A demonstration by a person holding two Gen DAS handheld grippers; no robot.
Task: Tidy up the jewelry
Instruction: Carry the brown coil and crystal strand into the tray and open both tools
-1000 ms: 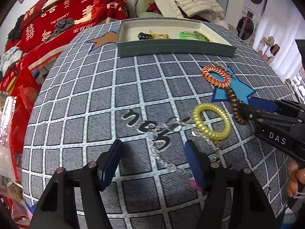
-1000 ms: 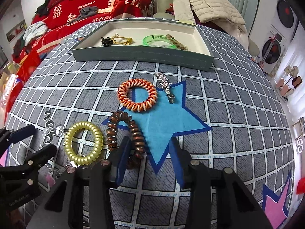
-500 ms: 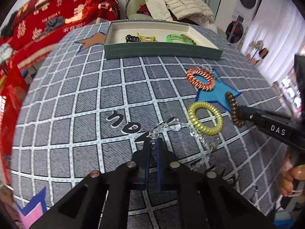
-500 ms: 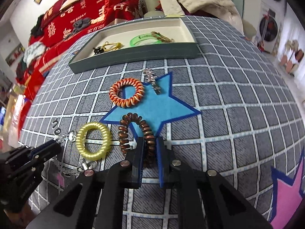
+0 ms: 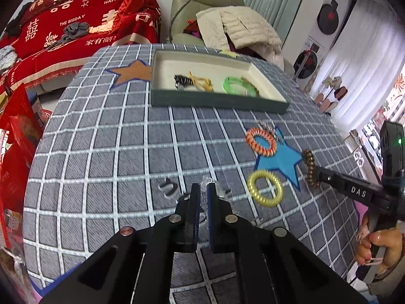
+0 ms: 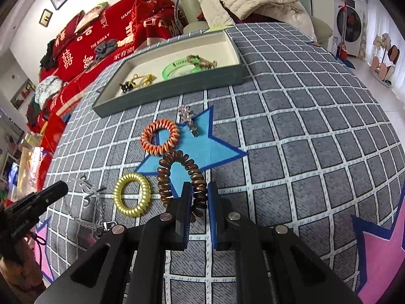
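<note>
Your left gripper (image 5: 204,195) is clamped on the clear beaded chain (image 6: 97,204), glassy and knobbly, its slack trailing over the woven grid cloth (image 6: 303,116); your right gripper (image 6: 198,197) pinches the brown coil band (image 6: 177,174), a glossy spiral loop standing up from the felt blue star (image 6: 202,149); both tools tilt steeply down; yellow coil band (image 5: 264,188) and orange coil band (image 5: 260,141) lie flat nearby; the flat-walled tray (image 5: 215,100) sits beyond.

cloth (image 6: 291,116): grey, white grid | coil (image 6: 131,197): yellow | tray (image 6: 177,88): green
</note>
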